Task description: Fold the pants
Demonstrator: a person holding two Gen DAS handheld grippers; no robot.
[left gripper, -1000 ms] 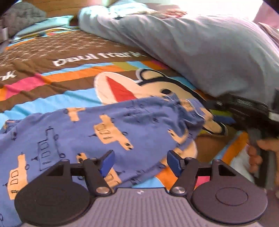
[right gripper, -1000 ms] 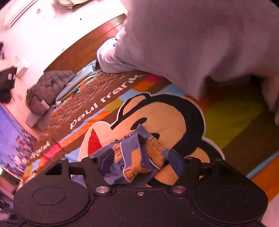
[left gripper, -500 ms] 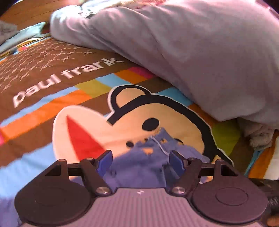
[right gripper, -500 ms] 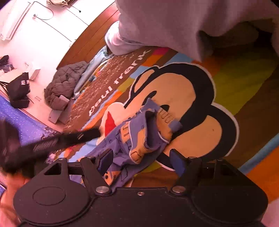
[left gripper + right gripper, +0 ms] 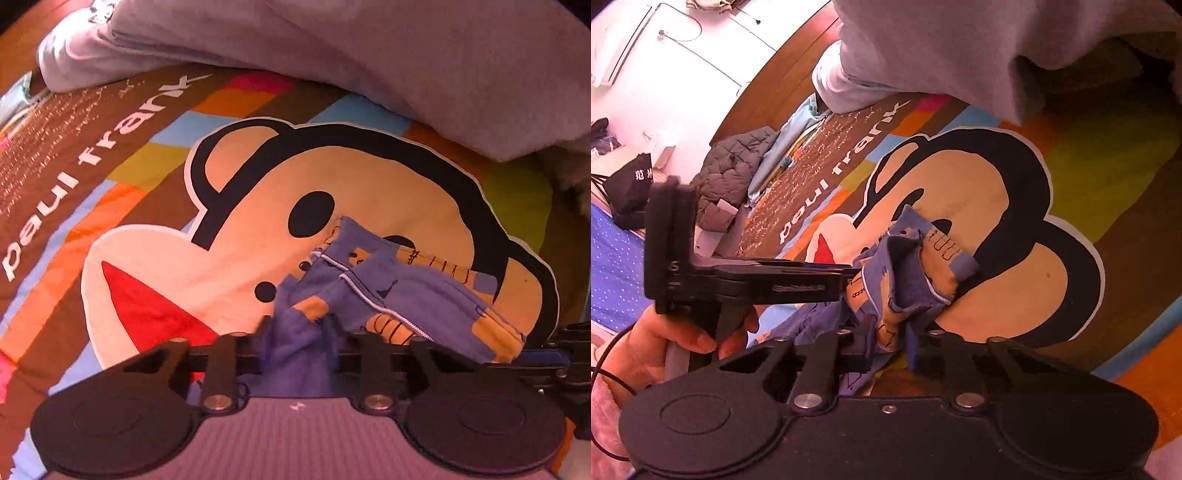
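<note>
Both hand-held grippers, wide apart earlier, now closing on pants (image 5: 402, 302), bunched on bedspread (image 5: 147, 236)

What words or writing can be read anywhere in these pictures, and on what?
"paul frank": white letters on the brown stripe of the bedspread.
Small pale script beside it on that brown stripe: too small to read.
White characters on the black bag: too blurred to read.
Pants: printed pictures only, no words.
</note>
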